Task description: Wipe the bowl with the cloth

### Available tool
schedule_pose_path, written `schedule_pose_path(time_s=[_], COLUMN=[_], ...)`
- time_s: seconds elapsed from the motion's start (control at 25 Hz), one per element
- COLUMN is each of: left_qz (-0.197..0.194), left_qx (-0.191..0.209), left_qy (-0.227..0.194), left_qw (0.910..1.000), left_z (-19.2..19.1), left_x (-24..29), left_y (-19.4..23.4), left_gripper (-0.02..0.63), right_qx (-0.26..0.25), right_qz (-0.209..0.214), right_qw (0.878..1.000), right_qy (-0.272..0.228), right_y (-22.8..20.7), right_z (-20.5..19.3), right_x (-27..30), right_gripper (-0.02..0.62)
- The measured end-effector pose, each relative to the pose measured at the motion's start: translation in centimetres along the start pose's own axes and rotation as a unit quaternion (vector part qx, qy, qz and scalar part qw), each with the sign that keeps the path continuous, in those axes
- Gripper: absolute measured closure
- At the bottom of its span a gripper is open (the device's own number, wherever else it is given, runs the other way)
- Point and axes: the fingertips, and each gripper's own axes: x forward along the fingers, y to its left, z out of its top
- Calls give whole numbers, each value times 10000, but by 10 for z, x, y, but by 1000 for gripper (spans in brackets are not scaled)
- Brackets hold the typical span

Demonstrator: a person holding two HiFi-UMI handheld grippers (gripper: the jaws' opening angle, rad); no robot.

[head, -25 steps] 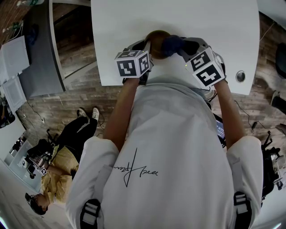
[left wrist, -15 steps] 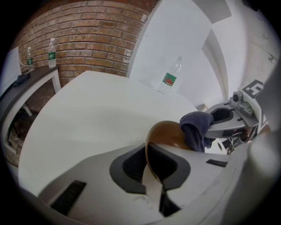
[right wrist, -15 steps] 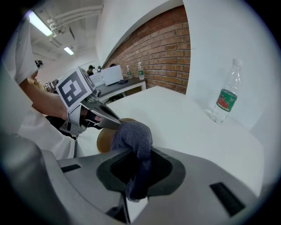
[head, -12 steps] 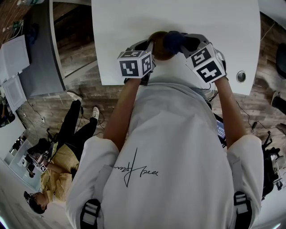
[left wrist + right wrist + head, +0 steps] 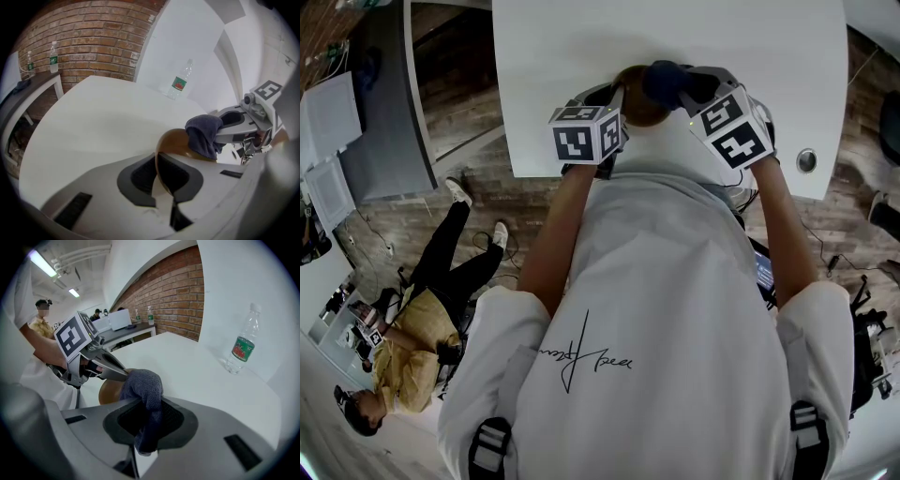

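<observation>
The left tongs [image 5: 163, 180] are closed down narrow, pinching the thin rim of the round brown bowl [image 5: 177, 143], which is over the near part of the white bench [image 5: 93, 117], close to the person. The right tongs [image 5: 149, 420] are clamped tight on a dark blue-grey cloth [image 5: 143, 383]. Its bunched end presses on the bowl's far rim, opposite the left tongs.
</observation>
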Motion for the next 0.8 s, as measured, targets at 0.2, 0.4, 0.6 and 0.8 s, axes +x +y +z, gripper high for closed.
schedule_pose_path(time_s=[0.2,0.4,0.6,0.8], left_qz=[7,14,9,-3], left_qx=[18,27,65,74], left_qy=[1,-22,-18,-3], left_qw=[10000,10000,10000,10000], left_z=[1,0,0,1], left_x=[0,-1,-2,0], left_y=[-3,-6,-7,-4], left_gripper=[598,598,598,598], right_qx=[-63,-80,-114,-181], right_qz=[2,-45,-46,-80], right_qw=[10000,10000,9999,9998], right_qy=[-40,0,-26,-29], right_y=[-3,-4,-4,-8], right_z=[1,2,5,15], right_x=[1,-1,4,7], right_gripper=[540,540,540,540])
